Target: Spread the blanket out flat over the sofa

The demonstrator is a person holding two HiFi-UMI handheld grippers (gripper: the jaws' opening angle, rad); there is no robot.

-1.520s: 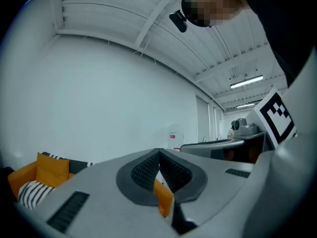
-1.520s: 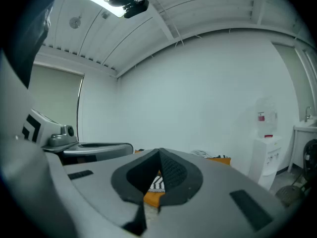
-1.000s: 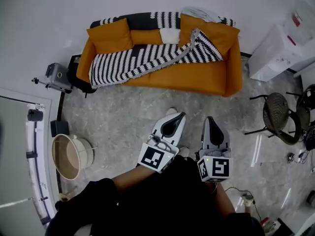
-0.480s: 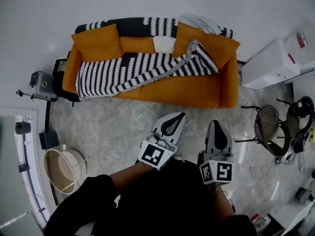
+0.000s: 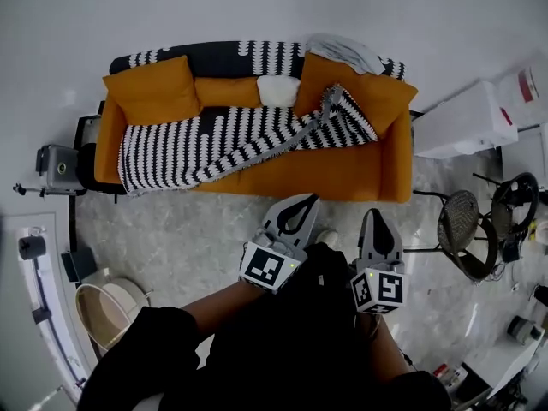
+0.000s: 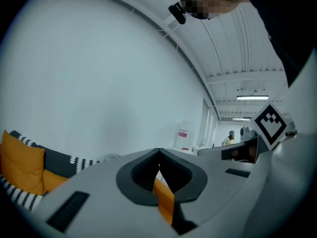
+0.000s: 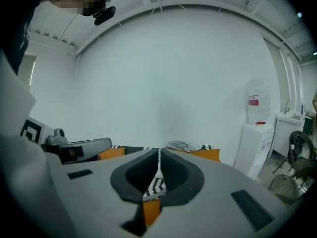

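My left tool (image 5: pixel 300 205) and right tool (image 5: pixel 377 217) are pressed together, empty; the blanket (image 5: pixel 214 139) lies well ahead, long axis crosswise to them, its bunched end nearer the right tool.

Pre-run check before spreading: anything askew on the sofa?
Yes. The black-and-white zigzag knitted blanket lies diagonally across the orange fabric sofa, its right end bunched up against the right orange cushion, leaving seat bare at front right. A crumpled pale grey cloth sits behind that cushion.
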